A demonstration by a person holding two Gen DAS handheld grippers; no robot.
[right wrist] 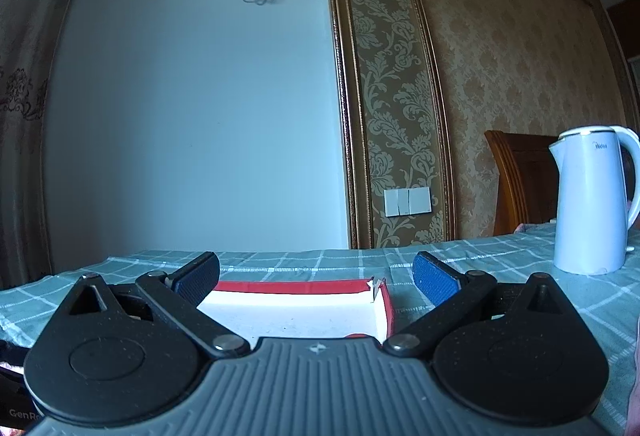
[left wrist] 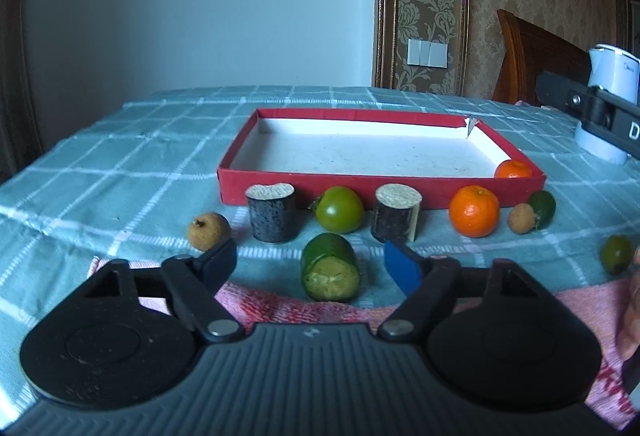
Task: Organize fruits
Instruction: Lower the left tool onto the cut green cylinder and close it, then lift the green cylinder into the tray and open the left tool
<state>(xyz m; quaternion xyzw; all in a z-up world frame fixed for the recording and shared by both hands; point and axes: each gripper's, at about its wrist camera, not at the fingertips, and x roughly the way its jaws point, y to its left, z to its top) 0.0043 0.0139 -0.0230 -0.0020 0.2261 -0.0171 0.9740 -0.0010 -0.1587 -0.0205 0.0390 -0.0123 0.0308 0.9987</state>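
The green cut piece (left wrist: pixel 330 273) lies on its side near the table's front edge, its long axis running front to back and its pale cut face turned toward the left wrist camera. It sits between the fingertips of the left gripper (left wrist: pixel 310 260), whose jaws stand apart on either side without touching it; nothing is gripped.

Behind it, in a row along the front wall of the red box (left wrist: pixel 240 188), stand two dark cut cylinders, the left one (left wrist: pixel 272 214) and the right one (left wrist: pixel 396 214), both upright with pale tops. A green tomato-like fruit (left wrist: pixel 340 213) sits between them. A tan longan (left wrist: pixel 208 230) lies toward the left, and an orange mandarin (left wrist: pixel 474 211) toward the right, with a second longan (left wrist: pixel 522 218) and a small green fruit (left wrist: pixel 542 208) beyond it. One mandarin (left wrist: pixel 513 169) rests in the box's front right corner.

The table wears a teal checked cloth (left wrist: pixel 120 156), with a pink towel (left wrist: pixel 272 302) at the front edge. A white kettle (right wrist: pixel 588 204) stands at the right.

The right gripper (right wrist: pixel 316 276) hovers over the box, jaws wide and empty.
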